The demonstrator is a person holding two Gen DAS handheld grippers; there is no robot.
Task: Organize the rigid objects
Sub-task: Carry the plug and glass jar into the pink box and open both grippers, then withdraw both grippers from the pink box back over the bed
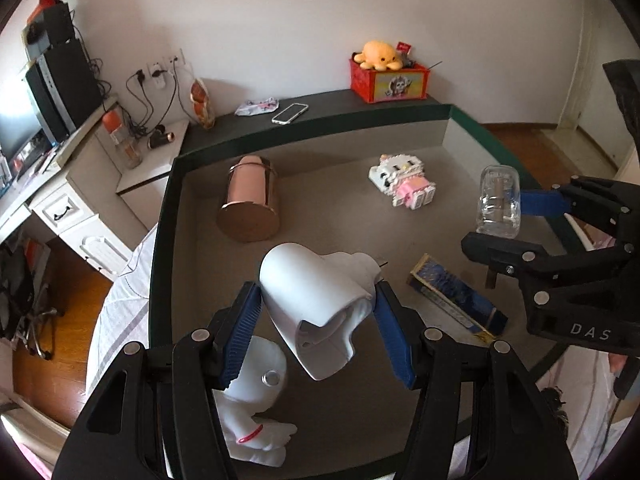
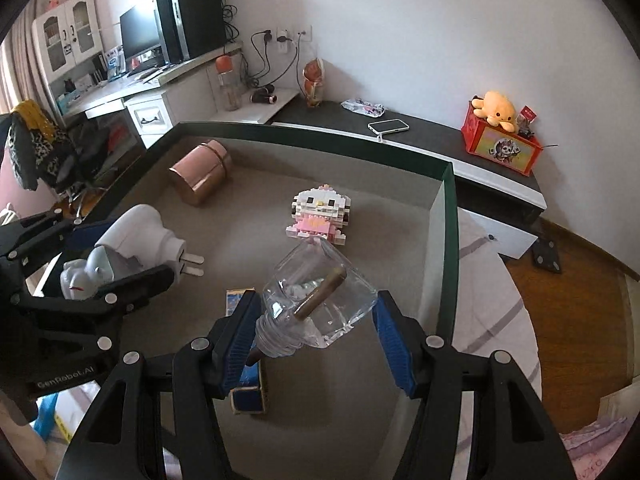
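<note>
With the left hand-held gripper (image 1: 318,316) clamping the white plug (image 1: 316,304) and the right hand-held gripper (image 2: 316,324) the glass bottle (image 2: 320,308), each needed lowering gently into the tray (image 1: 320,120), toward free floor at 12 o'clock.

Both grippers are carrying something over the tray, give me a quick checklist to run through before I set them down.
1. Left gripper has the white plug adapter between its pads: ok.
2. Right gripper has the clear glass bottle between its pads: ok.
3. Bottle grip secure: cannot tell, since it sits tilted with the neck against one pad.
4. Free floor in the tray between the pink canister and the block kitty figure: ok.
5. Blue box lies under the bottle's path: not ok, steer past it.
6. White figurine sits just below the left gripper: not ok, avoid lowering there.
</note>
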